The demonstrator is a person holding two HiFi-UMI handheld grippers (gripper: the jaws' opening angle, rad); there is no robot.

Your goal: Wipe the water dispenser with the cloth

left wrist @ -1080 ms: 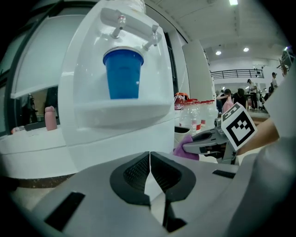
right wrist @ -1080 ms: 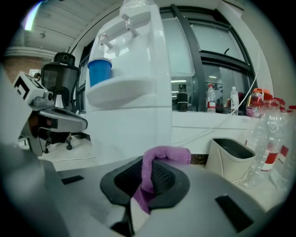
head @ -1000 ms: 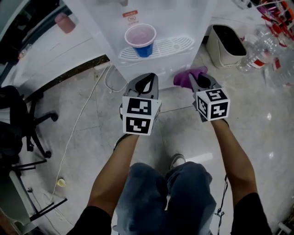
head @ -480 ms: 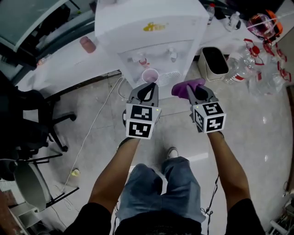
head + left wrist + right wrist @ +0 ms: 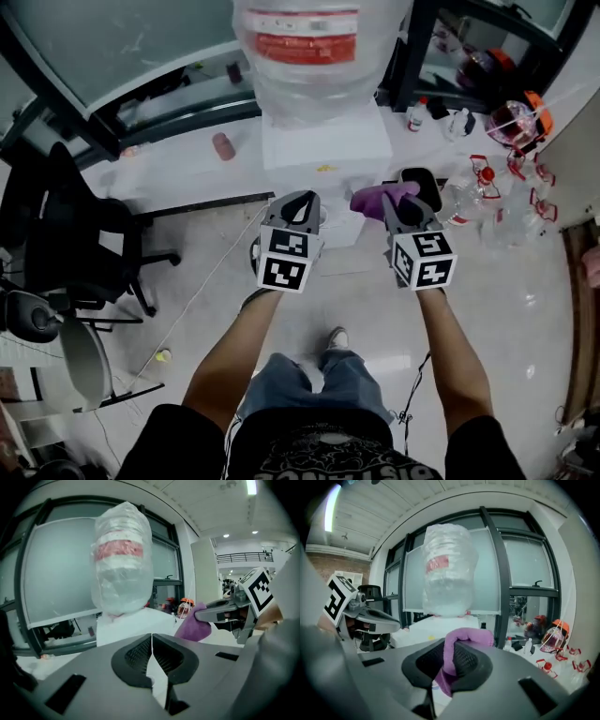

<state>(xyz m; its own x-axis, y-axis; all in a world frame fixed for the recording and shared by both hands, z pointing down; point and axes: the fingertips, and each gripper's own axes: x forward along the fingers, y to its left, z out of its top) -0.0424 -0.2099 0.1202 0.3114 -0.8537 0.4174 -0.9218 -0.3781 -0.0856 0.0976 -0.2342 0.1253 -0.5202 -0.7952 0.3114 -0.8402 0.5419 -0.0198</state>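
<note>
Your right hand-held gripper (image 5: 398,199) clamps purple cloth (image 5: 378,197); left hand-held gripper (image 5: 298,202) closed, empty. Water dispenser (image 5: 323,141) ahead; waste bin (image 5: 424,184) beside it, office chair (image 5: 70,244) left.

Pale glossy floor (image 5: 525,309) reflected light; a black office chair (image 5: 84,244) stood at left; dark-framed frosted windows (image 5: 520,569) lined the back; a strip light (image 5: 251,486) shone overhead.

Brightness: head view dim and muted; both gripper views brighter.
Source: ceiling lights (image 5: 251,486) far overhead; pale glow through the window panes (image 5: 528,562).
Glare: bright patches on the glossy floor (image 5: 506,319), near right.
Distortion: gripper views bulge, with black corners.
Focus: nearest foreground soft; cloth (image 5: 461,639) clearer.
</note>
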